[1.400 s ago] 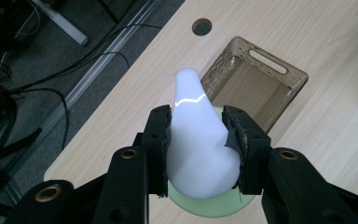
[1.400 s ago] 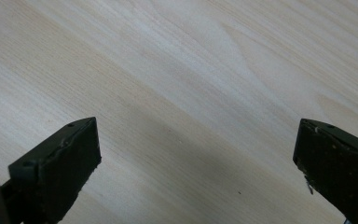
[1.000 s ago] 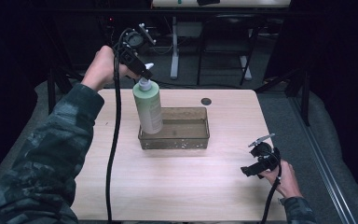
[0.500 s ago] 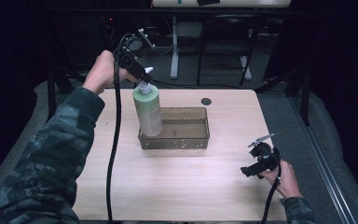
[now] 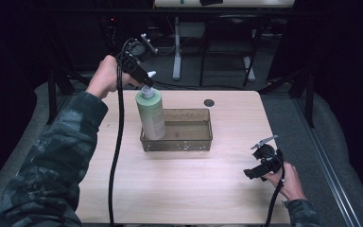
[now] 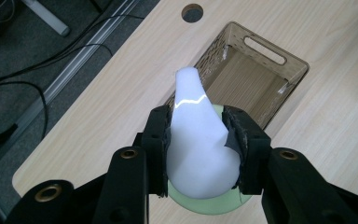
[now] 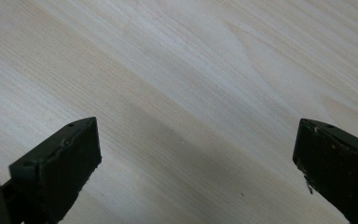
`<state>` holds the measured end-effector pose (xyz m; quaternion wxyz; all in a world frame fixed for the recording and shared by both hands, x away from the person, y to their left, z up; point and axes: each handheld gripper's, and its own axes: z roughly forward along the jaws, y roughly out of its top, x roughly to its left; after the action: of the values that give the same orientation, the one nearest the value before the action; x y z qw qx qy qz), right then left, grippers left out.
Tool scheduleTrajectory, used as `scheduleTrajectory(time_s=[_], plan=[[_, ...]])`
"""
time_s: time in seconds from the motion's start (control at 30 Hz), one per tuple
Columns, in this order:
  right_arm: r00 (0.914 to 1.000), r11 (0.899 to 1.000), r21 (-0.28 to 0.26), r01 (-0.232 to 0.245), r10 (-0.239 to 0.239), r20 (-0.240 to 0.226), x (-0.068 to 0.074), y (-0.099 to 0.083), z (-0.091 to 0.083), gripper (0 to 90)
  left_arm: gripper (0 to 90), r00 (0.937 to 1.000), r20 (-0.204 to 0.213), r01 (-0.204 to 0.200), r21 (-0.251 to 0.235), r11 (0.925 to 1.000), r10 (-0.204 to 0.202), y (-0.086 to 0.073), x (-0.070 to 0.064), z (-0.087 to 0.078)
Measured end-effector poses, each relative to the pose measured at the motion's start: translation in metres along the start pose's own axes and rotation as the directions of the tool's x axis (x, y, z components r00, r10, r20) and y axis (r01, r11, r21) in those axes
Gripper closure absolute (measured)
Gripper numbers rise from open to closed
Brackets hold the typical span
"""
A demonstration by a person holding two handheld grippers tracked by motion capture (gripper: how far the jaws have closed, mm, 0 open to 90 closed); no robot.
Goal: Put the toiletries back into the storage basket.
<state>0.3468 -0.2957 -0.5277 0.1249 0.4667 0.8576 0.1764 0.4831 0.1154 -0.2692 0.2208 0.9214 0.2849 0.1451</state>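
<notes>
Gripping the white pump head (image 6: 196, 149) of a pale green lotion bottle (image 5: 151, 113), the left gripper (image 5: 144, 81) holds it upright at the brown basket's (image 5: 203, 142) left end (seemingly placed, unreleased) — the right gripper (image 5: 263, 163), jaws wide, idles over bare table (image 7: 191, 70).

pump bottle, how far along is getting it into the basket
Done: the left gripper is shut on the pump head, and the pump bottle stands upright at the left end of the basket. In hand: that hold. Left: opening the fingers and pulling away. The right gripper waits open over the table.
</notes>
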Motion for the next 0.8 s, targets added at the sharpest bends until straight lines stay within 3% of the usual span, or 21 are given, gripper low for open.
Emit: scheduleTrajectory(time_s=[0.8], plan=[[1.0000, 1.000, -0.001, 0.004, -0.004, -0.001, 0.000, 0.000, -0.001, 0.5, 63.2, 0.9998, 0.017, -0.008, 0.017, 0.9998, 0.007, -0.010, -0.001, 0.015]])
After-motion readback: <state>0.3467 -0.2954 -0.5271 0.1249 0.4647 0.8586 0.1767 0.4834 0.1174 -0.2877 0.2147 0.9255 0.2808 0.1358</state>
